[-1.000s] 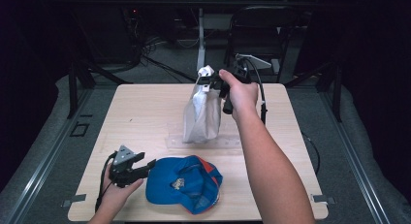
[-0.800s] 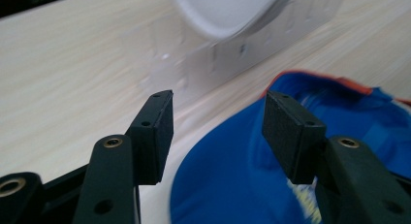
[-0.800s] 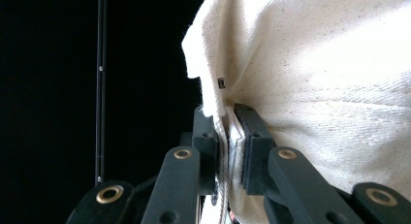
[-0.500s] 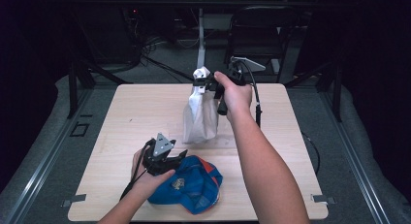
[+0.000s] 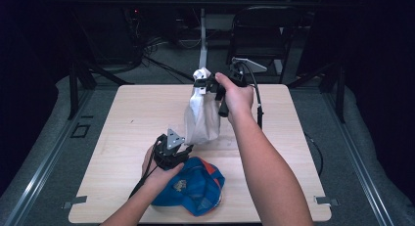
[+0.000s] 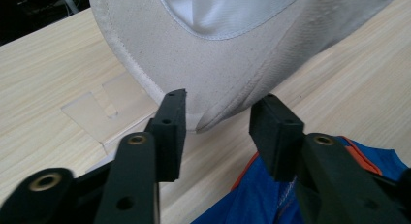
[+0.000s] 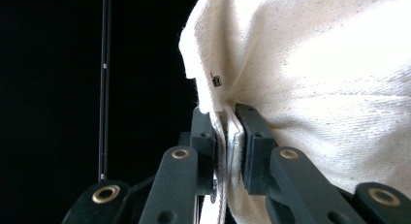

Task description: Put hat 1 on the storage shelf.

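A cream canvas bag (image 5: 200,116) hangs upright over the wooden table (image 5: 132,113), its bottom resting on the top. My right gripper (image 5: 203,84) is shut on the bag's upper edge; in the right gripper view the cloth (image 7: 315,88) is pinched flat between the pads (image 7: 254,132). My left gripper (image 5: 183,150) sits at the bag's lower left corner. In the left gripper view its jaws have just been closing, and the bag's bottom corner (image 6: 218,59) lies between them with a gap on the right side. A blue and orange cap (image 5: 195,187) lies under the left hand.
A clear plastic sheet (image 6: 104,112) lies flat on the table beside the bag's base. A dark chair (image 5: 259,40) and cables stand beyond the far edge. Bare wood stretches to the left and right of the bag.
The left hand has moved from the table's front left rightward to the bag's bottom corner, and its jaws have narrowed. The right hand has kept the bag up in place.
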